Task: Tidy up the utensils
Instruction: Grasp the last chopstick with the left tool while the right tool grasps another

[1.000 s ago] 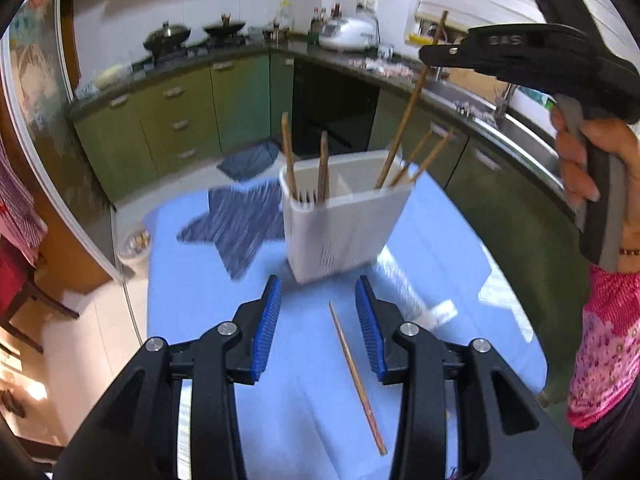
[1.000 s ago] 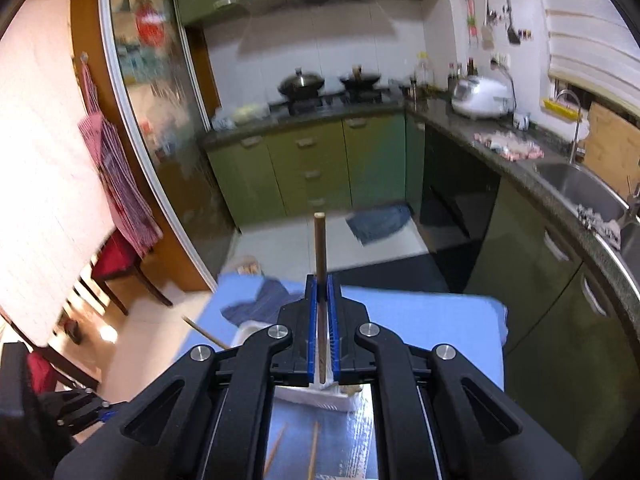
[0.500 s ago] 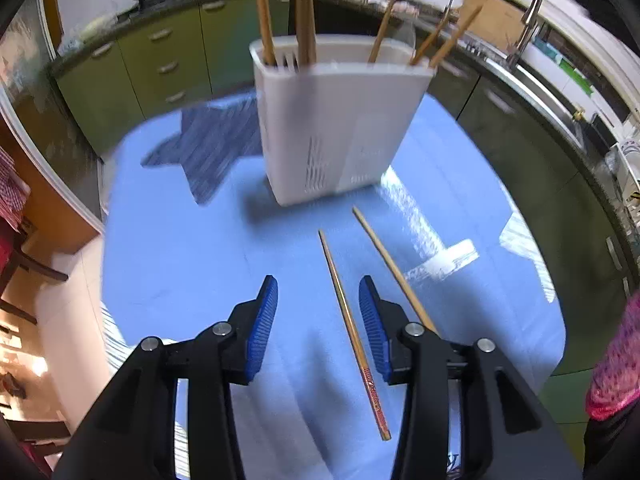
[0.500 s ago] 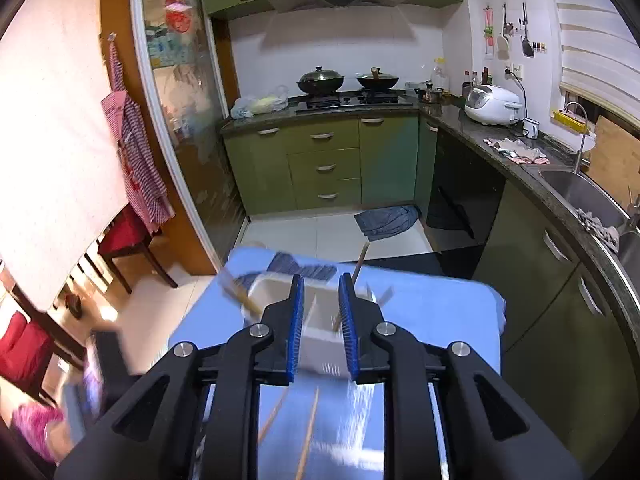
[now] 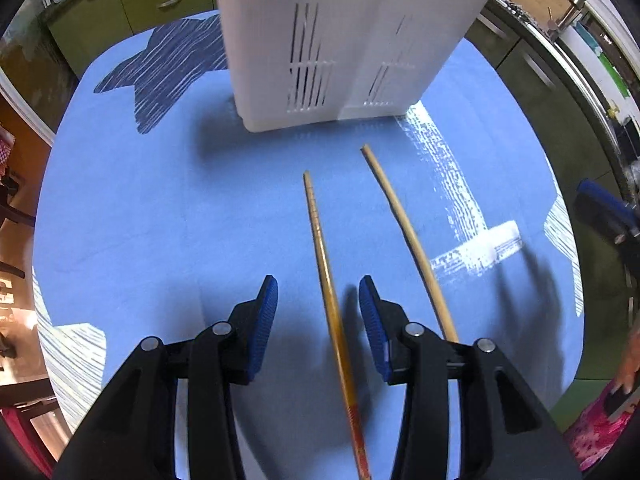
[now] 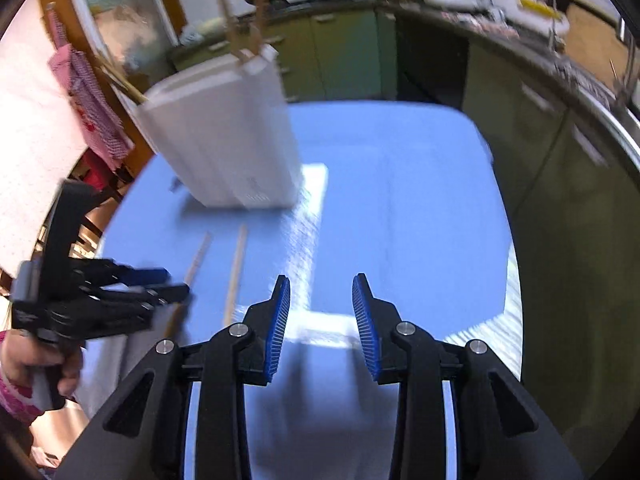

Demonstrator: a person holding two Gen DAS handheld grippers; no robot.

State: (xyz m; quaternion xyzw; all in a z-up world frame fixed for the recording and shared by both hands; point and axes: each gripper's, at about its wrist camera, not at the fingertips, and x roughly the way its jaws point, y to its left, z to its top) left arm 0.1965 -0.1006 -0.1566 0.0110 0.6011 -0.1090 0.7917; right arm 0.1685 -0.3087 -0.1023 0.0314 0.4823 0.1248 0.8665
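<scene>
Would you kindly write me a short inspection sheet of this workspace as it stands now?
Surface: blue cloth with white and dark prints covers the table.
Job's things: white utensil holder stands upright, chopsticks poking from its top in the right wrist view; darker chopstick and paler chopstick lie flat on the cloth in front of it, apart.
Clutter: nothing seen.
Grippers: left tongs open, straddling the darker chopstick; right tongs open and empty above the cloth.
Cables: nothing seen.
Surroundings: green kitchen cabinets, pans on a stove, sink tap.
</scene>
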